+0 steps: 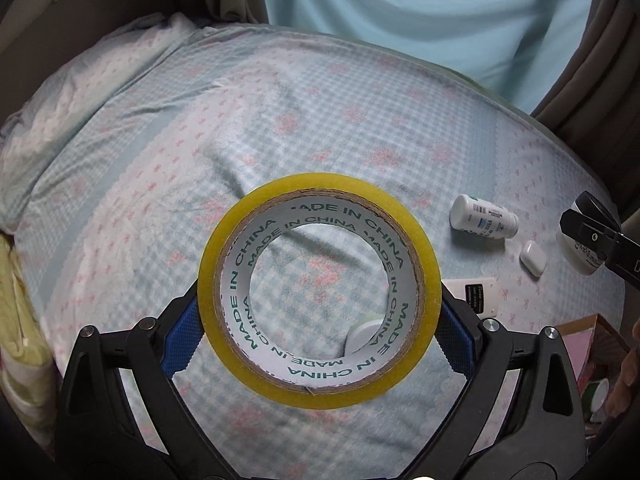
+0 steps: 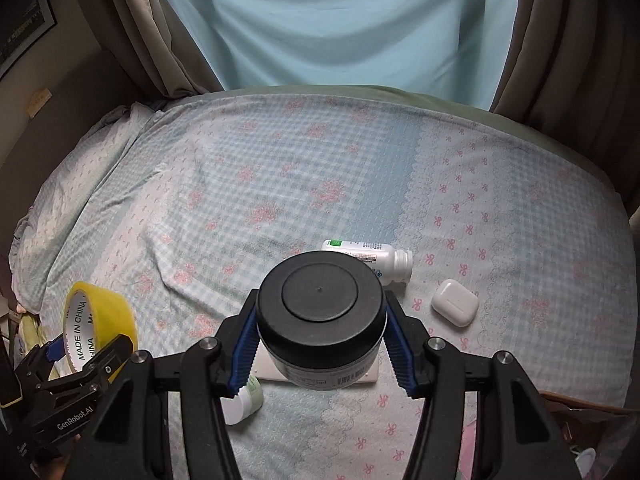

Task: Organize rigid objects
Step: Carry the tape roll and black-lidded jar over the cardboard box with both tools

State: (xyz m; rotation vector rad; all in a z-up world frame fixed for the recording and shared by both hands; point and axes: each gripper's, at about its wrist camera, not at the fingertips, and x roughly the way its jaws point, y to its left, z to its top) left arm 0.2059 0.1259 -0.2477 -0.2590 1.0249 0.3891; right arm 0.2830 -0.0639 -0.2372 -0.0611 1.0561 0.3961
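My left gripper (image 1: 320, 308) is shut on a yellow tape roll (image 1: 320, 186), its blue pads pressing the roll's outer sides, held above the bed. In the right wrist view the same roll (image 2: 100, 312) hangs at the lower left in the left gripper (image 2: 92, 344). My right gripper (image 2: 322, 308) is shut on a black-lidded jar (image 2: 320, 288), also lifted off the sheet. On the bed lie a white bottle (image 2: 372, 254) on its side, a white earbud case (image 2: 455, 302), a flat white remote (image 2: 360, 376) partly hidden under the jar, and a small white-and-green jar (image 2: 244, 400).
The checked blue bedsheet (image 2: 280, 168) with pink bows covers the whole bed. Brown curtains (image 2: 568, 60) and a pale blue drape (image 2: 340, 20) hang behind it. A pink-lined box (image 1: 588, 340) stands at the bed's lower right, beside a hand (image 1: 626, 376). Bedding is bunched at the left (image 1: 24, 340).
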